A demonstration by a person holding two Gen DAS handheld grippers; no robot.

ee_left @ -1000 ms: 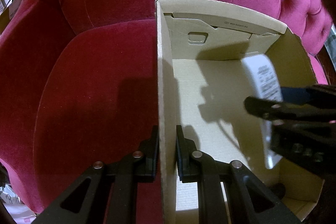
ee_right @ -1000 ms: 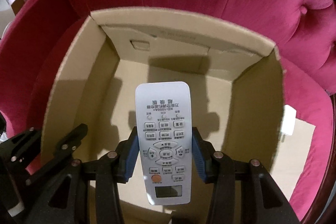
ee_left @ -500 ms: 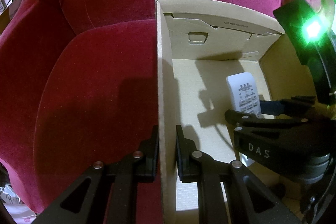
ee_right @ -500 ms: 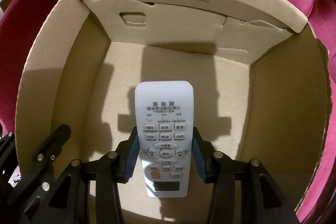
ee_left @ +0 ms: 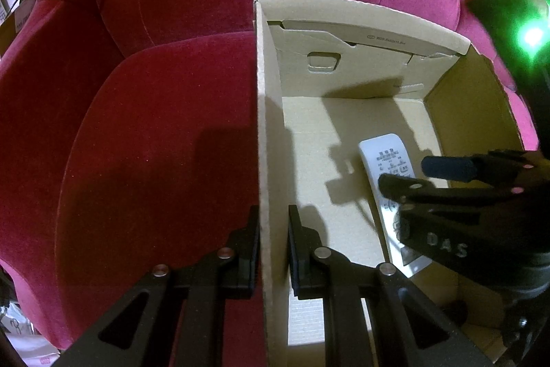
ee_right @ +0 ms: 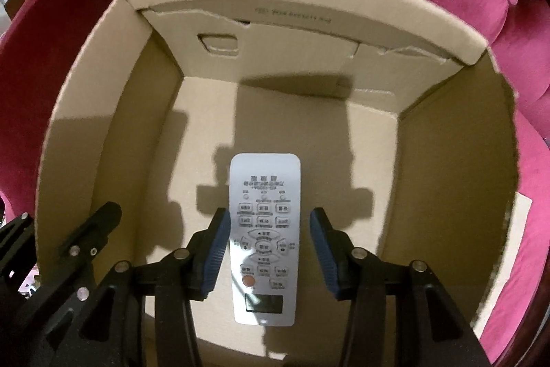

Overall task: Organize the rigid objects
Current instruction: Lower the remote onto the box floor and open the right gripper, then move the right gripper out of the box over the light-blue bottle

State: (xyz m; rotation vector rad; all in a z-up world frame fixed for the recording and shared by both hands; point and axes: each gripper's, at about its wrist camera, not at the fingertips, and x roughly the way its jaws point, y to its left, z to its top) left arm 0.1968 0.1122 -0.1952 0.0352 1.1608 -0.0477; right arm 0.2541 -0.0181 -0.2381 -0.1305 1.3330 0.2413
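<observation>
Right wrist view: right gripper (ee_right: 268, 238) stands apart, pads clear of the remote (ee_right: 264, 236) lying flat on the cardboard box (ee_right: 103, 98) floor. Left gripper (ee_left: 273, 250) is clamped on the box's side wall, presumably steadying it on the sofa (ee_left: 154, 143).

A deep pink velvet sofa (ee_left: 165, 160) with a button-tufted back carries everything here. On its seat cushion stands an open cardboard box (ee_left: 271, 112), its far wall close to the tufted backrest and its flaps upright. In the right wrist view a flat pale sheet (ee_right: 522, 215) lies on the cushion just beside the box's right wall, partly hidden by it.
</observation>
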